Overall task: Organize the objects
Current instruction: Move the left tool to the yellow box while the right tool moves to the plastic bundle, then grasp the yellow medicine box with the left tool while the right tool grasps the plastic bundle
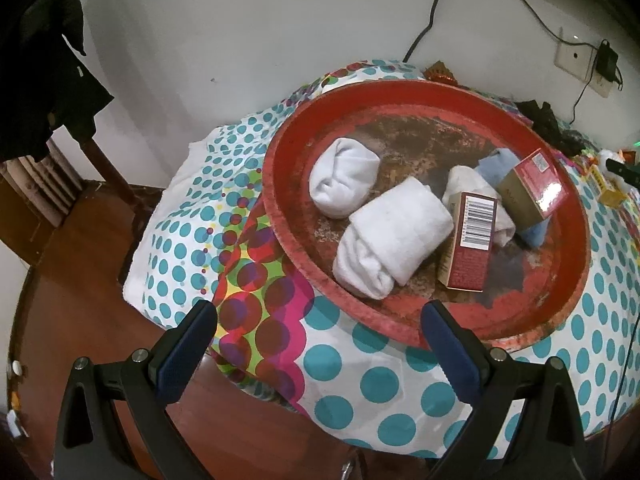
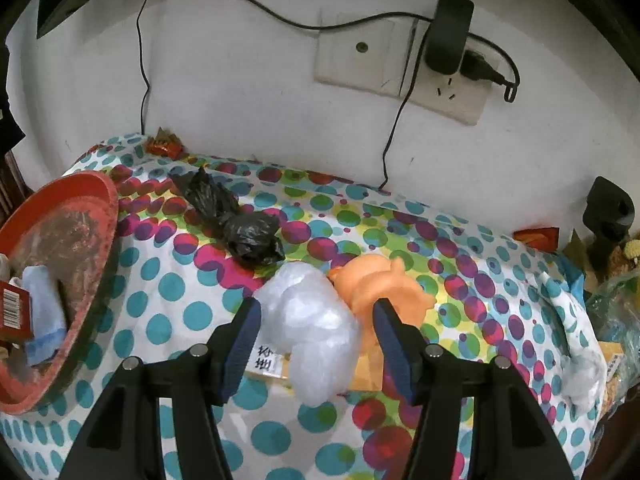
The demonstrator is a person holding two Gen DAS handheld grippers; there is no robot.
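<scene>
A worn red round tray (image 1: 400, 320) lies on the dotted cloth and holds two white rolled cloths (image 1: 394, 240), a light blue cloth (image 1: 496, 168) and two small boxes (image 1: 472, 240). My left gripper (image 1: 318, 312) hovers open and empty just before the tray's near rim. In the right wrist view my right gripper (image 2: 317, 308) stands open with a crumpled white plastic bag (image 2: 308, 328) between its fingers. The left finger is at the bag's side and a gap shows at the right one. An orange plastic bag (image 2: 372, 284) lies behind it. The red tray (image 2: 92, 240) sits at the left.
A black plastic bag (image 2: 240, 228) lies further back on the dotted cloth (image 2: 168, 300). A yellow box (image 2: 276, 364) with a label sits under the white bag. Wall sockets (image 2: 400, 68) and cables hang behind. Clutter crowds the right edge (image 2: 612, 312). A wooden floor (image 1: 80, 280) lies to the left.
</scene>
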